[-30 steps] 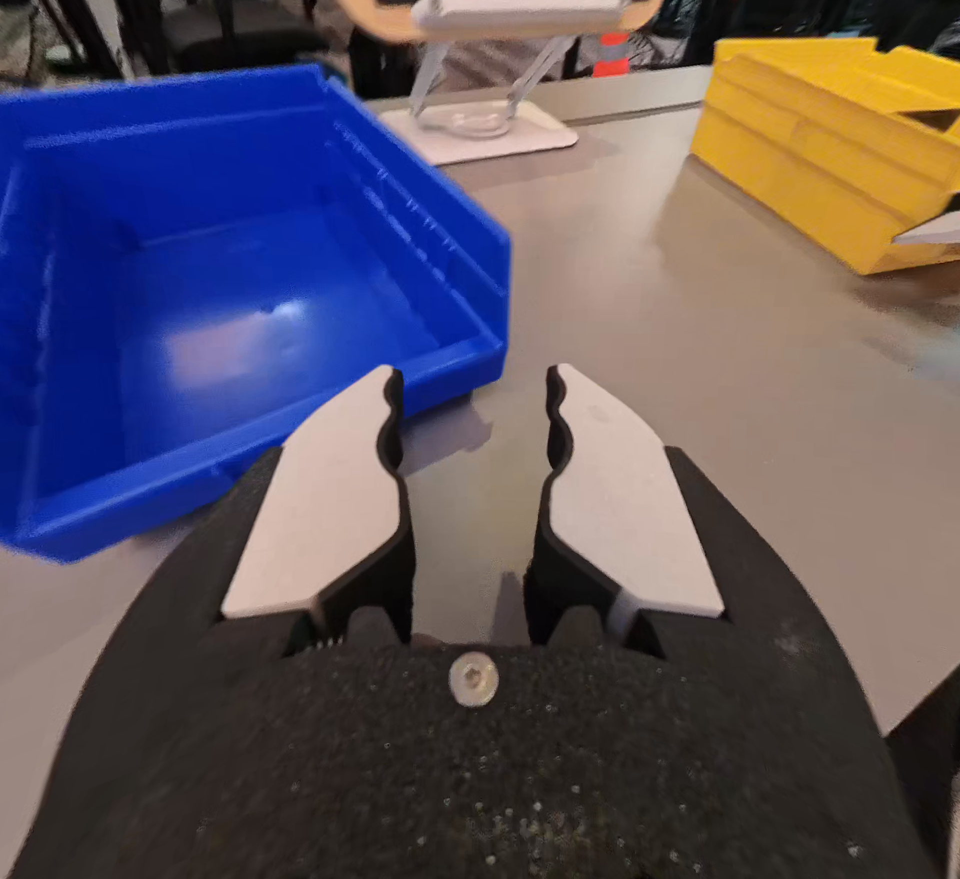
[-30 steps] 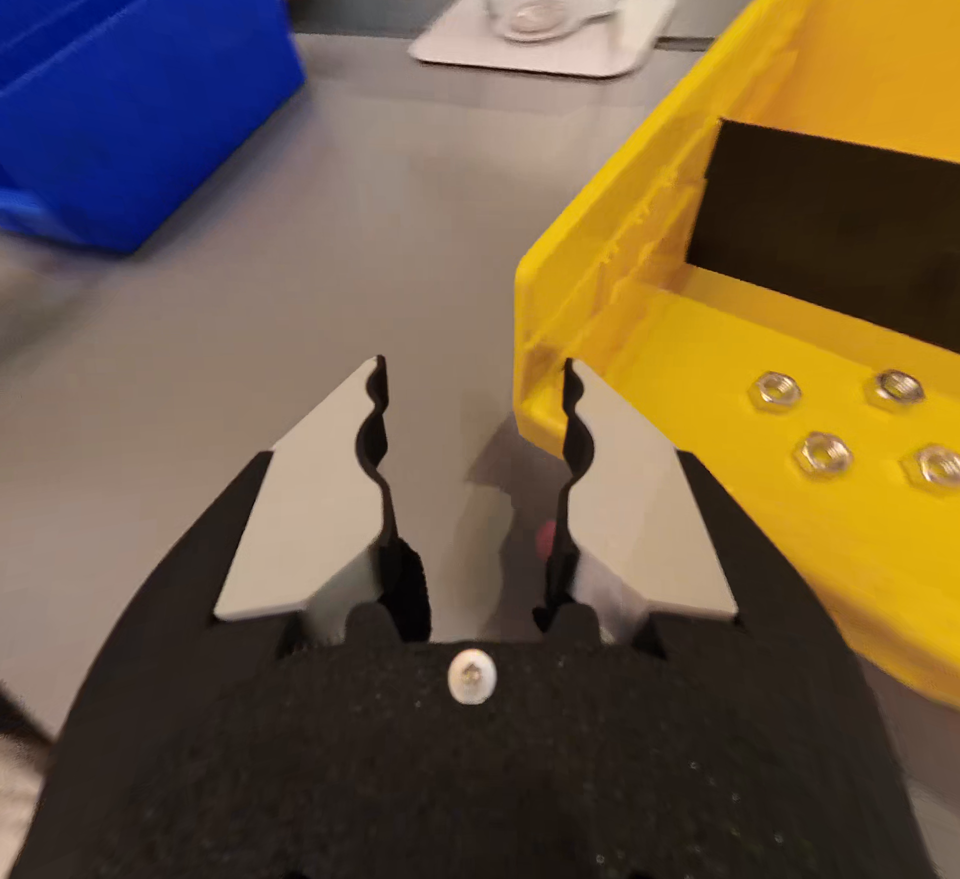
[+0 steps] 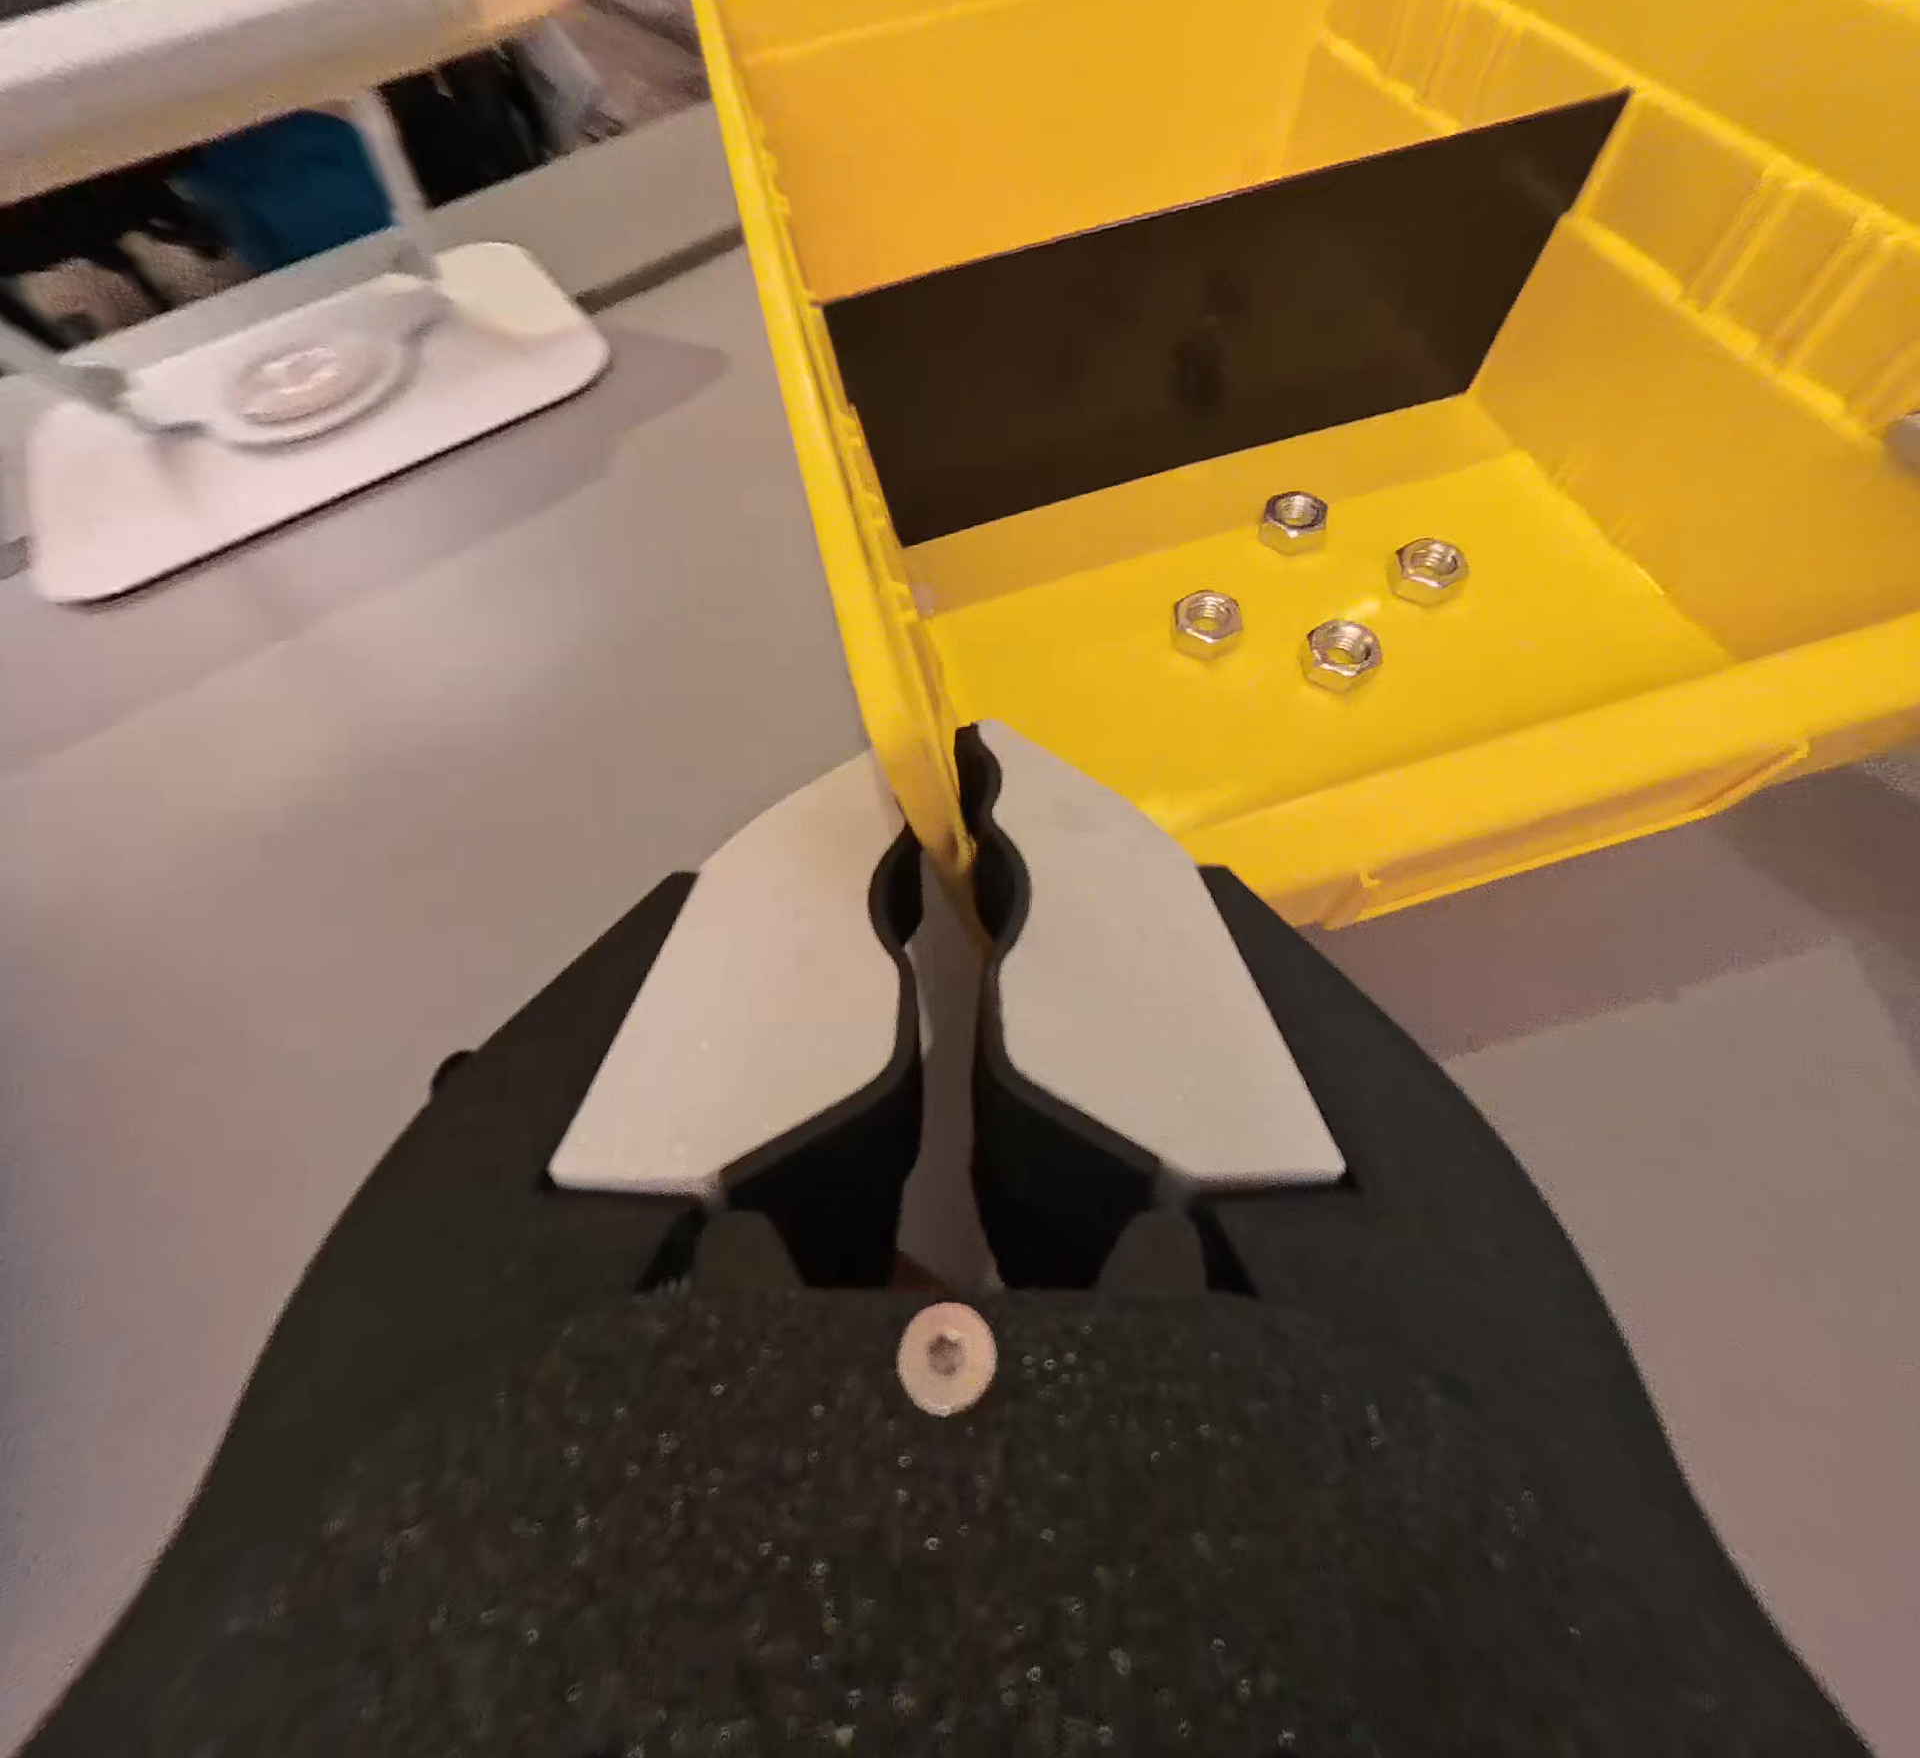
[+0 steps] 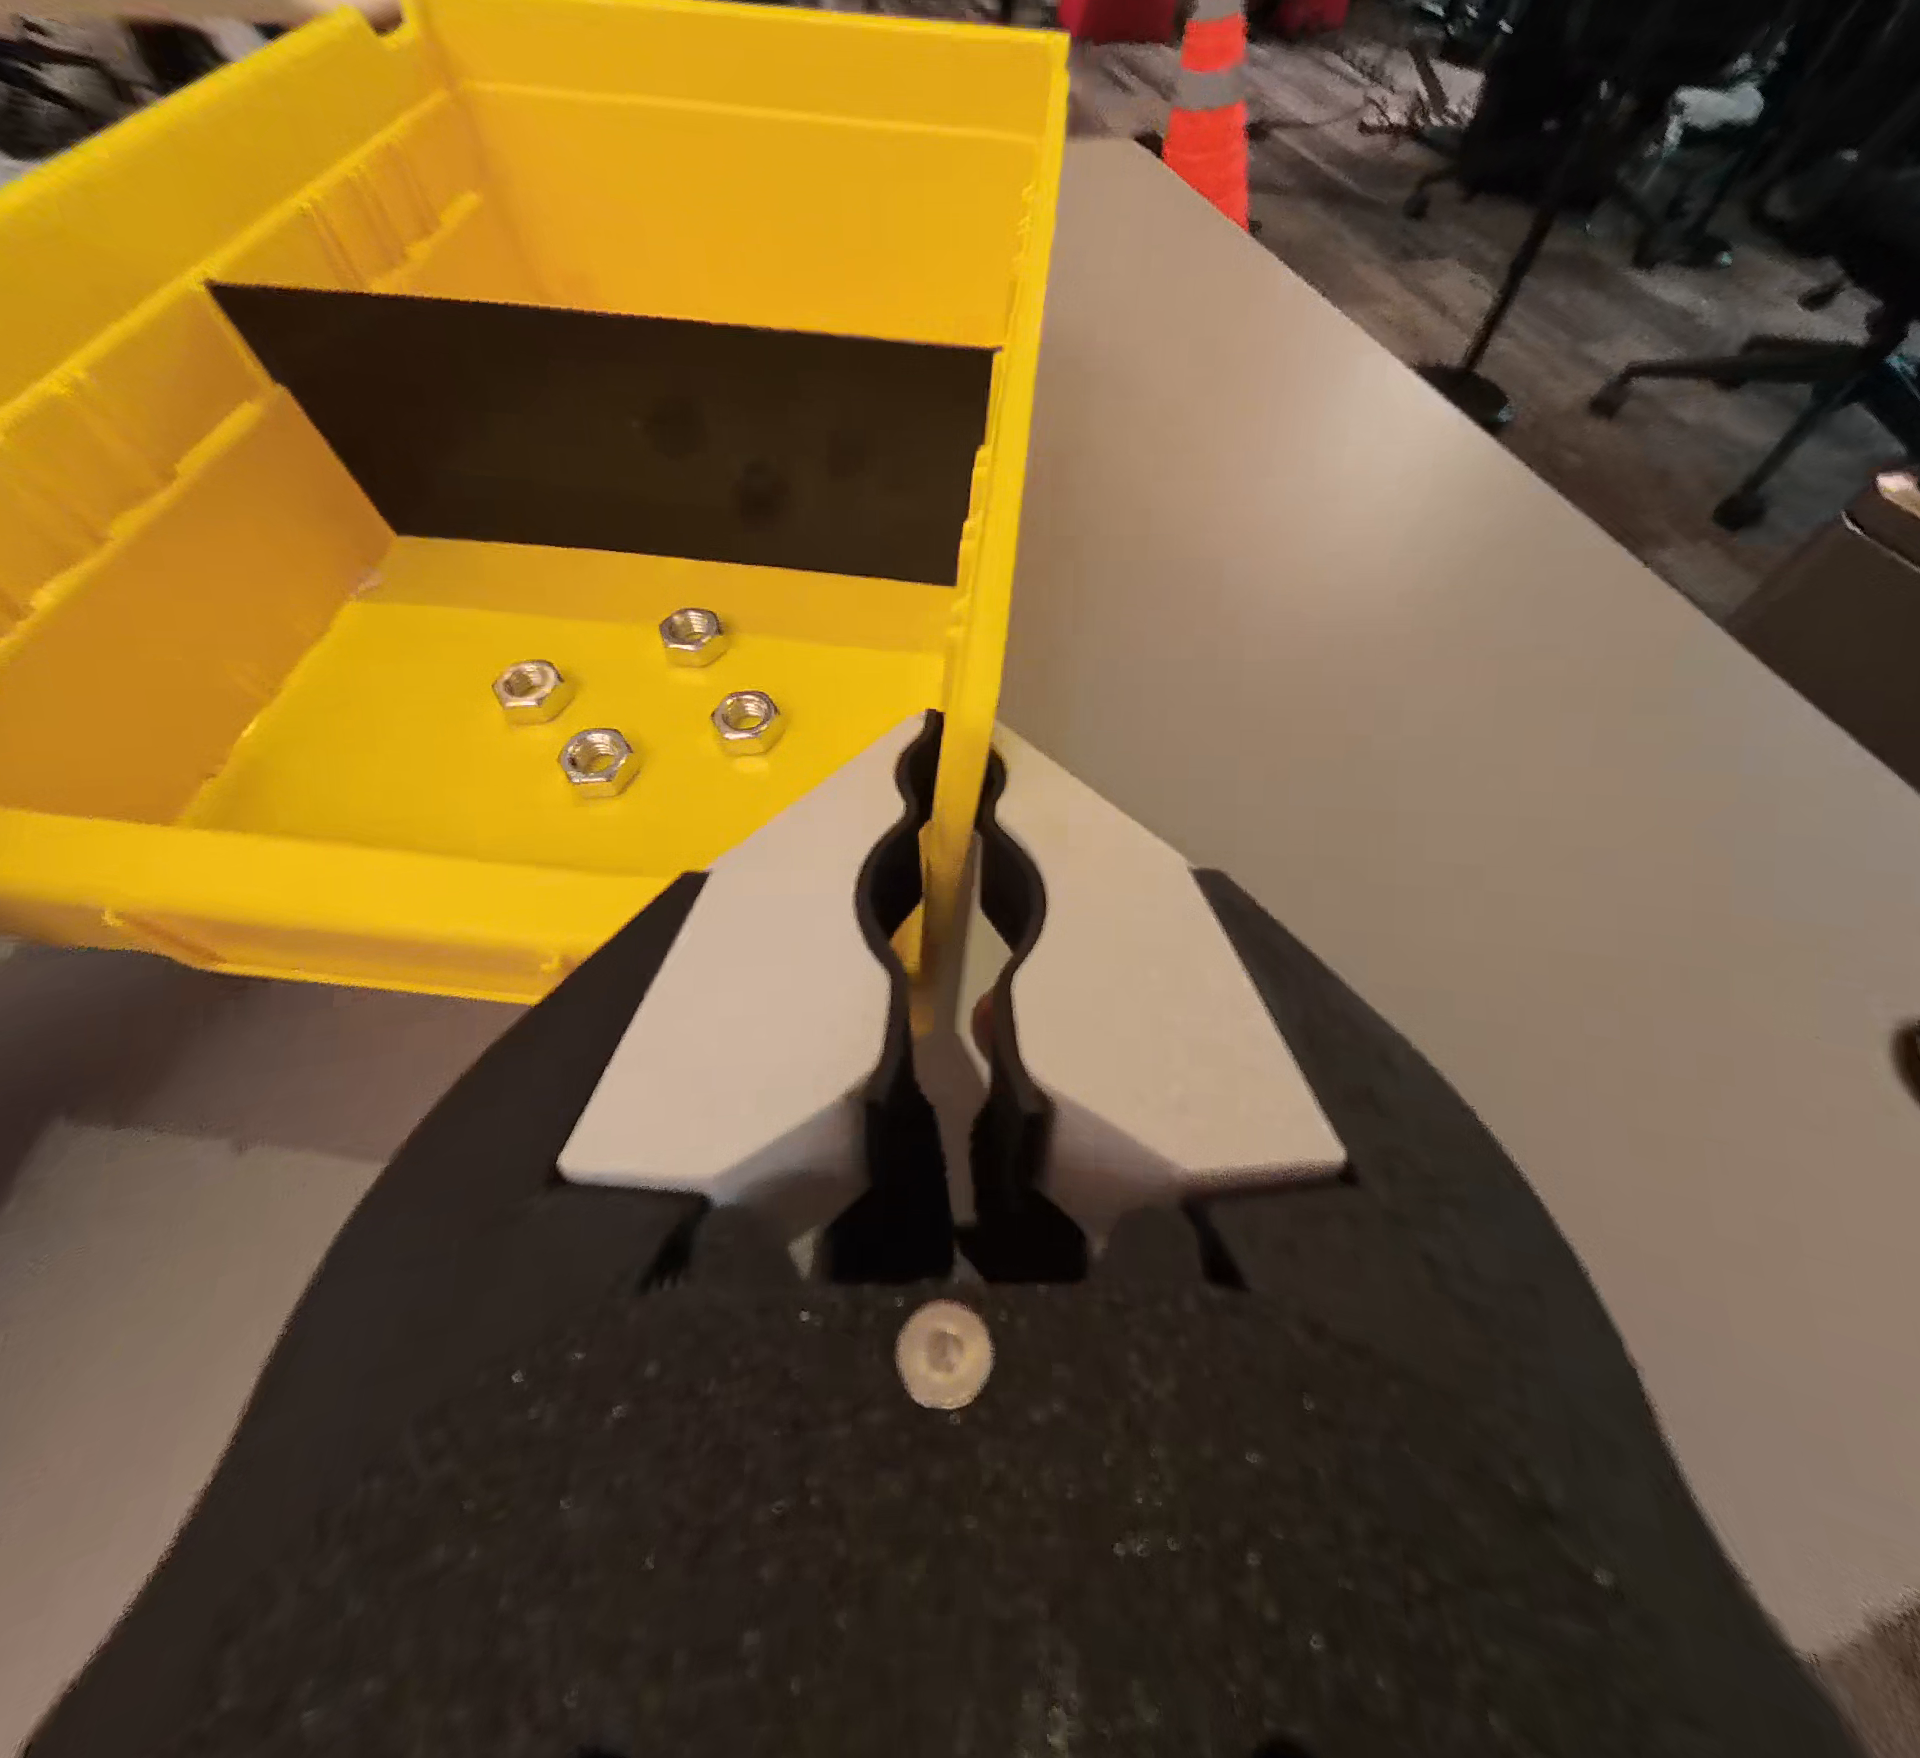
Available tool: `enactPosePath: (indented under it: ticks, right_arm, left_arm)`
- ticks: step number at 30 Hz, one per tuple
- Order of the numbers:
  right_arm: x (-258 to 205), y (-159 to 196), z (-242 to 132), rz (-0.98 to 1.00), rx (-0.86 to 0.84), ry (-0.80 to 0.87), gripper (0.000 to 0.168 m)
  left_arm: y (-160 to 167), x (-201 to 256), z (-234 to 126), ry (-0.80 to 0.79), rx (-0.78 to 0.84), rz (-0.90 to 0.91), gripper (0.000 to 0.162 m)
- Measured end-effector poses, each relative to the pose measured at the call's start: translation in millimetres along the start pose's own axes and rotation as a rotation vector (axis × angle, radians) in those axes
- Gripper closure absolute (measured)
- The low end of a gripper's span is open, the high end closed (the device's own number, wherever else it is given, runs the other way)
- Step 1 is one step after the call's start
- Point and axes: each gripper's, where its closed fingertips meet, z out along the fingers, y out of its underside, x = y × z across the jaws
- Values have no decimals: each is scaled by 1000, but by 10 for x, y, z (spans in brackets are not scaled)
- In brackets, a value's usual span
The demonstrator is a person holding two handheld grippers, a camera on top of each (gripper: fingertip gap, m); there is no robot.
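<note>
A yellow plastic bin stands on the grey table, with a black divider across it. Several silver hex nuts lie in its front compartment. My left gripper is shut on the bin's left wall at the front corner. In the right wrist view the same bin, divider and nuts show. My right gripper is shut on the bin's right wall at the front corner.
A white stand with a flat base sits on the table to the left of the bin. The table's right edge runs close by the bin. An orange traffic cone and chairs stand on the floor beyond. My right fingertips sit around 20 centimeters from my left ones.
My left gripper has left the blue bin, moved to the yellow bin and shut on its left wall. My right gripper has moved to the right wall and shut on it.
</note>
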Motion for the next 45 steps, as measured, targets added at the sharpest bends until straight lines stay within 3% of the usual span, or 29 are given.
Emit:
enactPosePath:
  ticks: [5,11,14,17,19,22,24,26,28,30,36,38,41,45]
  right_arm:
    - [-831,-141,-41,-43,40,-173,166]
    - [-1705,48,-60,-170,-20,-374,165]
    - [-1815,66,-50,-201,-28,-386,165]
    - [-1888,82,-64,-150,-51,-468,152]
    - [-1937,71,-130,-104,-64,-554,140]
    - [-1904,72,-217,-118,-44,-634,125]
    - [-1827,83,-237,-144,-37,-636,121]
    - [-1772,77,-241,-147,-25,-633,121]
    - [-1748,65,-237,-136,-25,-628,121]
    - [-1741,65,-239,-124,-25,-621,121]
    - [-1657,197,-317,-217,-27,-558,121]
    - [-1575,216,-376,-235,-14,-533,121]
    - [-1436,225,-468,-239,5,-501,121]
    - [-1314,174,-580,-191,25,-480,121]
  left_arm:
    - [217,-674,-522,-153,2,-94,158]
    - [718,-1217,-1049,-301,-35,-219,158]
    - [751,-1263,-1124,-304,-78,-207,156]
    - [726,-1116,-1190,-169,-102,-203,135]
    - [549,-1178,-1442,-144,50,-278,138]
    - [376,-1715,-2066,-267,288,-367,143]
    - [524,-2184,-2388,-348,292,-356,134]
    - [934,-2709,-2623,-457,177,-295,118]
    - [1361,-3116,-2773,-512,48,-259,117]
    - [1503,-3307,-2783,-461,-15,-333,114]
    - [1461,-3545,-2399,-353,10,-462,113]
    - [1380,-3572,-2281,-331,27,-477,120]
    - [1392,-3624,-2166,-352,-16,-454,149]
    - [1392,-3691,-2123,-376,-24,-483,155]
